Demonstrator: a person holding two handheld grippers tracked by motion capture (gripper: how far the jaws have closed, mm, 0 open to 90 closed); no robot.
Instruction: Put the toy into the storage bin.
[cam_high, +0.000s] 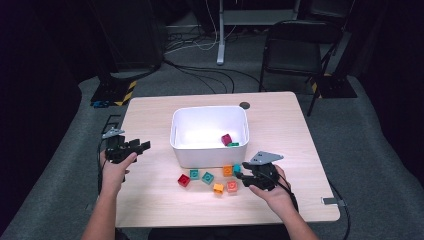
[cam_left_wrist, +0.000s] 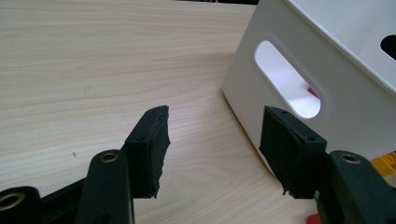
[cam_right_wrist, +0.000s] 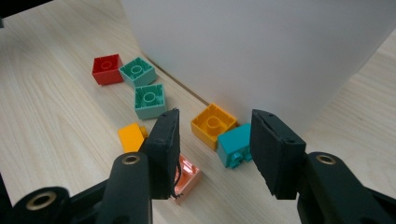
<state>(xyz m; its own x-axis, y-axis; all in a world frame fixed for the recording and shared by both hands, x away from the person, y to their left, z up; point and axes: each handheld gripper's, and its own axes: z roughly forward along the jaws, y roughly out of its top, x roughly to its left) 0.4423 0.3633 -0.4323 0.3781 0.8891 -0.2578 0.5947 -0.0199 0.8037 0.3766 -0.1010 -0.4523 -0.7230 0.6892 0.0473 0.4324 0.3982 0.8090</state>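
My right gripper (cam_high: 240, 177) hangs low over a loose group of small bricks in front of the white bin (cam_high: 209, 109). Its jaws stand open. In the right gripper view (cam_right_wrist: 215, 135), an orange brick (cam_right_wrist: 212, 123) and a teal brick (cam_right_wrist: 233, 144) lie in the gap beyond the pads, and nothing is gripped. A salmon brick (cam_right_wrist: 187, 179) lies partly under the left jaw. My left gripper (cam_high: 142, 146) rests at the table's left, pointing at the bin's side wall (cam_left_wrist: 336, 70), open (cam_left_wrist: 212, 121) over bare wood.
Farther left lie a yellow-orange brick (cam_right_wrist: 130, 136), two green-teal bricks (cam_right_wrist: 149, 100) and a red brick (cam_right_wrist: 107, 69). Inside the bin are a dark red brick (cam_high: 226, 139) and a green one (cam_high: 233, 144). A folding chair (cam_high: 292, 50) stands beyond the table.
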